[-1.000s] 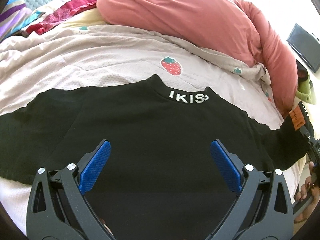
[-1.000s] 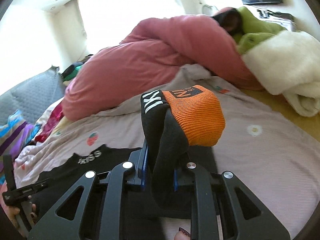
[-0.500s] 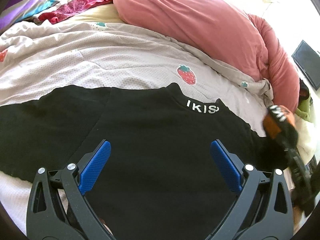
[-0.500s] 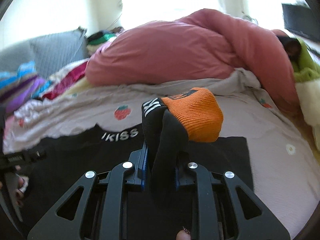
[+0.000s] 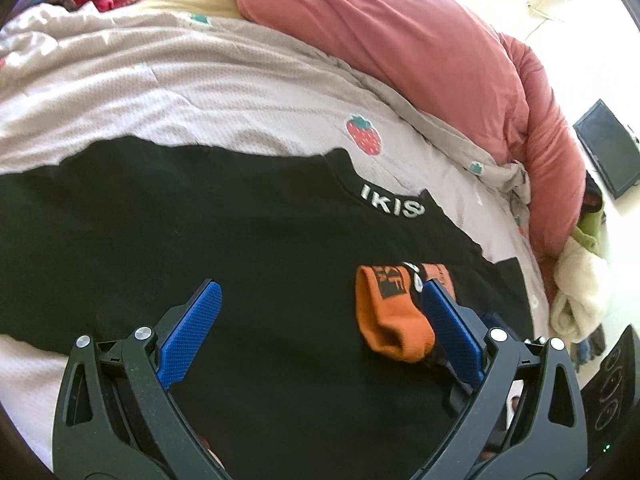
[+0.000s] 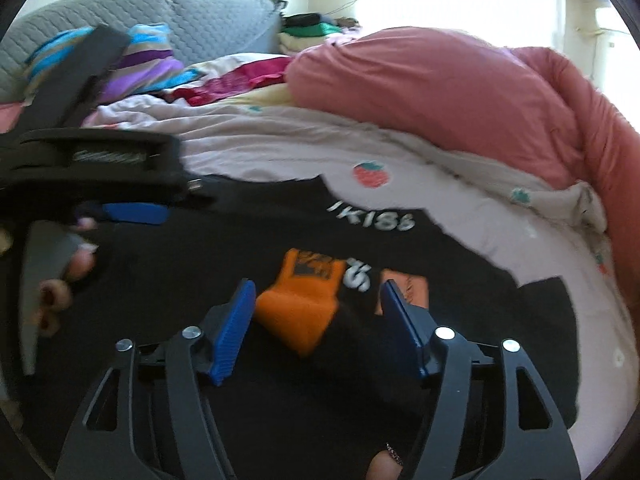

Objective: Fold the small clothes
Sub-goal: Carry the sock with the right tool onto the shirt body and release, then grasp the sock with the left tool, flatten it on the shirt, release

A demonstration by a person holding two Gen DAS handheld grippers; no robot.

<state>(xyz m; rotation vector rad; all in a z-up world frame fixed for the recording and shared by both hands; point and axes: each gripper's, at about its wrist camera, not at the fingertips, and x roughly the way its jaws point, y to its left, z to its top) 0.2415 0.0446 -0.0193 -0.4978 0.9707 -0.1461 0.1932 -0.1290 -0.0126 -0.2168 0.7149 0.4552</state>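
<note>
Right gripper [image 6: 316,300] jaws opening, orange cuff [image 6: 304,304] lying loose between them on black shirt [image 5: 200,220]; left gripper [image 5: 320,320] jaws wide, empty.

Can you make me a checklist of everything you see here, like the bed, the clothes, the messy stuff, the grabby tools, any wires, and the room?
Surface: bed with a pale strawberry-print cover, wrinkled.
Job's things: black top spread flat, white lettering at its collar; its orange cuff folded onto the body.
Clutter: pink duvet bunched at the far side; striped pillow; red cloth; cream and green blankets.
Grippers: left tool open over the top, nothing between its pads; right tool opening, cuff between its pads but not pinched.
Cables: a thin wire on the far wall, blurry.
Surroundings: grey quilted headboard; dark screen; bright window light.
</note>
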